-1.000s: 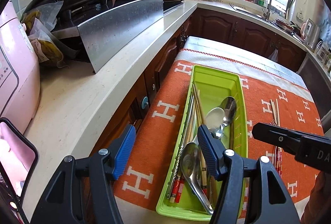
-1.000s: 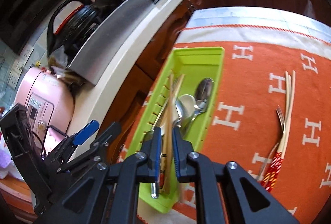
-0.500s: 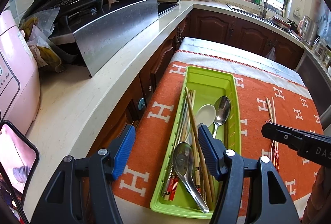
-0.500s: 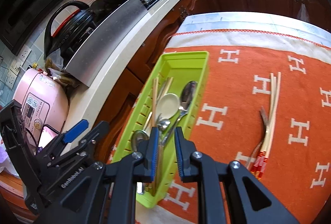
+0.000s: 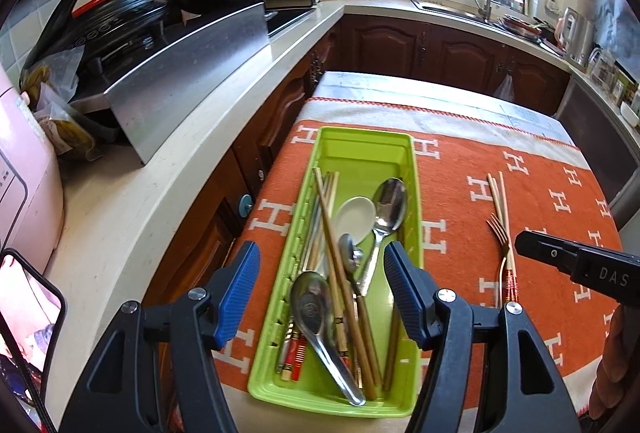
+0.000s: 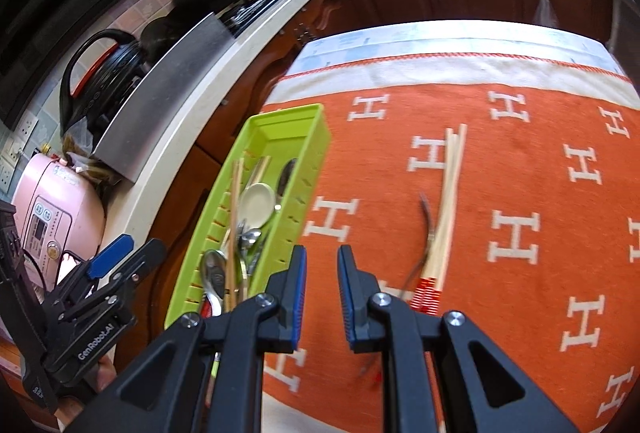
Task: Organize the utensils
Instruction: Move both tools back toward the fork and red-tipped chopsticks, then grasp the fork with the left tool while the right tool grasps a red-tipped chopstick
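Utensils (image 5: 348, 273) mostly gathered in the green tray (image 5: 362, 133), at the left edge of the orange cloth (image 5: 532, 169), near the pale counter (image 5: 160, 173). Laid lengthwise there: metal spoons, a white spoon and brown chopsticks, handles toward the near end, probably because the narrow trough takes them no other way.

Poised above the near half of that tray, the left gripper (image 5: 322, 253): blue pads spread wide to about the tray's width, nothing between them, nothing touched. Seemingly parked there out of the way, or ready to steady the tray; hard to say which.

Further right, out on the open cloth and well apart from the tray, two stragglers: a pale pair of chopsticks (image 6: 448, 201) with red-banded ends, and a fork (image 6: 426, 221) lying against them, tines toward the far end. Evidently the last pieces not yet sorted.

Between tray and stragglers, tilted down over bare cloth, the right gripper (image 6: 322, 257): pads drawn close with only a slim gap, empty. A narrow setting well suited to pinching thin sticks or a fork handle, so likely meant for those pieces next. Best taken near the red ends, where chopsticks and fork handle lie together; some risk of lifting only one stick.
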### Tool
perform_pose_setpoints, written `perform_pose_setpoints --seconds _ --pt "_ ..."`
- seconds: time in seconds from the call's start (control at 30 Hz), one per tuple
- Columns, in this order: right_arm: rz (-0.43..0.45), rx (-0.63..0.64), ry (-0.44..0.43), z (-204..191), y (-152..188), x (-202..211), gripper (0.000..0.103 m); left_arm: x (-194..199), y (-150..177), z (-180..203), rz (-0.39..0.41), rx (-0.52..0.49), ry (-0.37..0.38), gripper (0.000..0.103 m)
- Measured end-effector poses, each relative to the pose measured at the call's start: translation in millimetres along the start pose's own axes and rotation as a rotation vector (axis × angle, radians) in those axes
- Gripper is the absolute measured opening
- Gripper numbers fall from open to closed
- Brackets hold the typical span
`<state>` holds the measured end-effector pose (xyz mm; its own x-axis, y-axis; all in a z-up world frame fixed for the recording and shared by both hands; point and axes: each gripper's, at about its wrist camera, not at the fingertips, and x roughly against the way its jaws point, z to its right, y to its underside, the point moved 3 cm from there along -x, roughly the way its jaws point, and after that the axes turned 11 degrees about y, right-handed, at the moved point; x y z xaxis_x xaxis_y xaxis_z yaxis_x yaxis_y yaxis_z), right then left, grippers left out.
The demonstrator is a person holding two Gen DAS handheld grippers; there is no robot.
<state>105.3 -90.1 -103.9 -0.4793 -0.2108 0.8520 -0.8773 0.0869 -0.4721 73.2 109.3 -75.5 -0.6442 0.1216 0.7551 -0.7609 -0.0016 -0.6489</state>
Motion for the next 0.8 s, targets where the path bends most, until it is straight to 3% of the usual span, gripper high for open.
perform_pose_setpoints --seconds 0.27,0.67,0.8 --pt "-0.003 -0.05 0.047 34 6 -1 0.016 -7 3 31 -0.028 -0.04 0.066 0.063" --pt "-0.021 -0.122 0.061 80 14 -9 0.016 -50 13 103 -0.147 -0.091 0.306 0.063" --pt "-0.036 -0.146 0.056 94 19 -15 0.016 -78 18 124 -0.209 -0.106 0.354 0.054"
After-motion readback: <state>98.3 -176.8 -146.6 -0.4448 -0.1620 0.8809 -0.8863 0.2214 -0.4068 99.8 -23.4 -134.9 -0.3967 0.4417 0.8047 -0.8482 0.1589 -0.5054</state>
